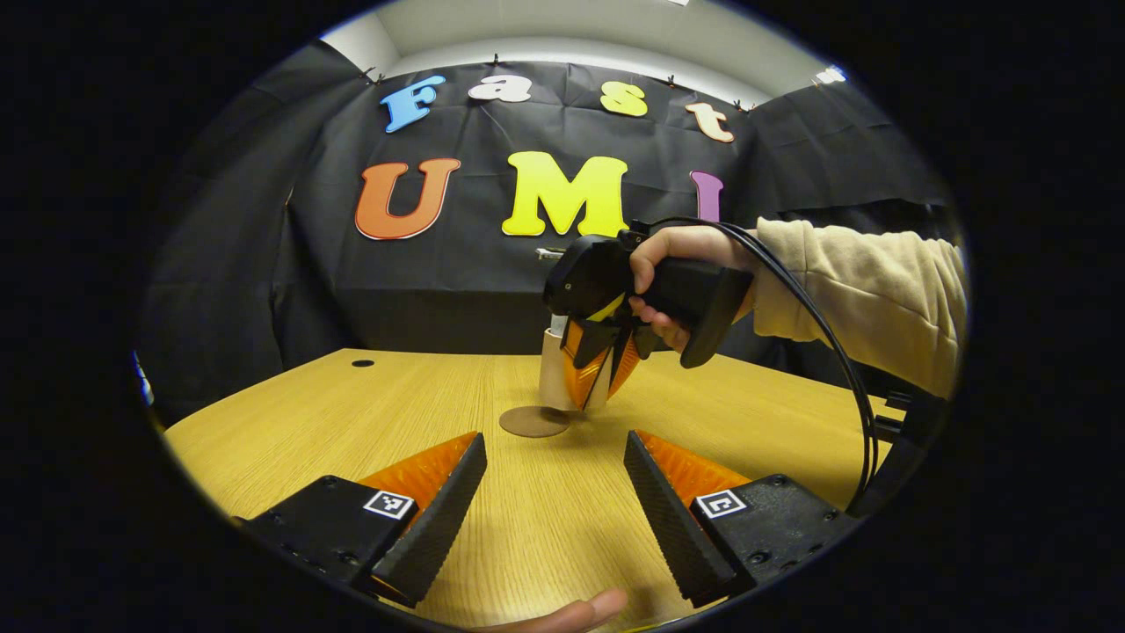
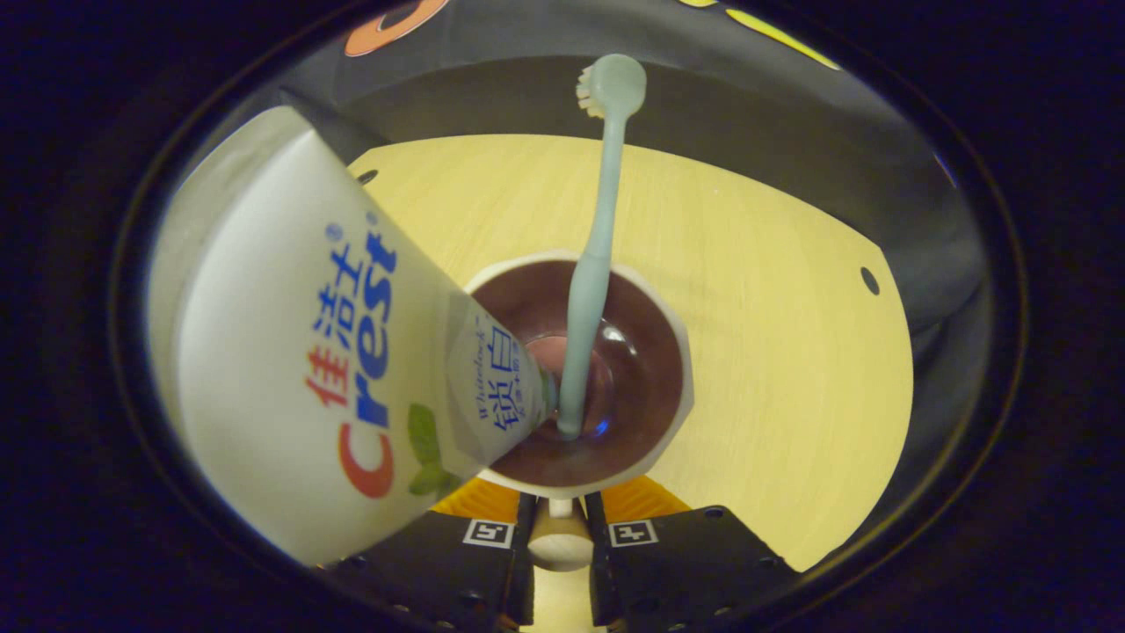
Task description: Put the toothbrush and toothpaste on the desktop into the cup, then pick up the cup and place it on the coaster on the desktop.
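Your right tongs [image 2: 559, 536] grip cup [image 2: 665, 387] by handle, cup just beside round coaster [image 1: 533, 421] on desk [image 1: 439, 387]. Toothbrush [image 2: 591, 264] and toothpaste [image 2: 325, 352] stand inside cup. Your left tongs [image 1: 555, 492] spread apart, holding nothing.

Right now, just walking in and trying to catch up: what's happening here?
A person's right gripper is shut on the handle of a cup that holds the toothbrush and toothpaste. The cup is at the table, right beside a round coaster, not on it. The left gripper hangs open and holds nothing.
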Motion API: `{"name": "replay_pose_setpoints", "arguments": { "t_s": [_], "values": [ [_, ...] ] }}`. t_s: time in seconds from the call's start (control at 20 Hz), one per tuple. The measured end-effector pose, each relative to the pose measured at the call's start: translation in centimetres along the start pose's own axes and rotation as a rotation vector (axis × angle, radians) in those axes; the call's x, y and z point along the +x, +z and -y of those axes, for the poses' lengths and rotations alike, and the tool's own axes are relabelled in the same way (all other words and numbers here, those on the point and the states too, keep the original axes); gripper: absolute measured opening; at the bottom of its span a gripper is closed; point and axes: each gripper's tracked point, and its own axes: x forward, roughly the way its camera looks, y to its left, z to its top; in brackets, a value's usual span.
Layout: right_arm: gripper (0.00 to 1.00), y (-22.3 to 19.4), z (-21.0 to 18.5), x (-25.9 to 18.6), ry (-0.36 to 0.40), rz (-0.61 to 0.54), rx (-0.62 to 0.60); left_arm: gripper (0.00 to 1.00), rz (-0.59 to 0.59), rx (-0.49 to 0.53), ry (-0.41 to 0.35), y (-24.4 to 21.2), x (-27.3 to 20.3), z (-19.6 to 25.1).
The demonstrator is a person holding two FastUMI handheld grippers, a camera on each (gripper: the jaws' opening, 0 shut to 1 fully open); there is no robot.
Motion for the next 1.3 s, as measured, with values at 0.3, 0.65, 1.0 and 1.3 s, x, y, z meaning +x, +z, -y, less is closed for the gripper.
{"name": "replay_pose_setpoints", "arguments": {
  "t_s": [0.3, 0.65, 1.0, 1.3],
  "values": [
    [0.24, 0.0, -2.3, 0.3, 0.002, -0.022, -0.063, 1.0, 0.001, -0.017, 0.031, 0.4, -0.3, -0.6],
    [0.27, -0.5, -2.8, 1.5, 0.006, -0.061, -0.073, 1.0, 0.063, 0.026, 0.012, 2.0, -1.1, 0.6],
    [0.29, -0.8, -2.9, 1.3, 0.018, -0.037, -0.081, 1.0, 0.087, 0.056, 0.007, 2.7, -1.4, 1.3],
    [0.71, 0.3, -3.1, -0.9, 0.135, 0.098, -0.008, 1.0, 0.046, 0.061, 0.044, 3.6, -0.3, 0.7]
  ]
}}
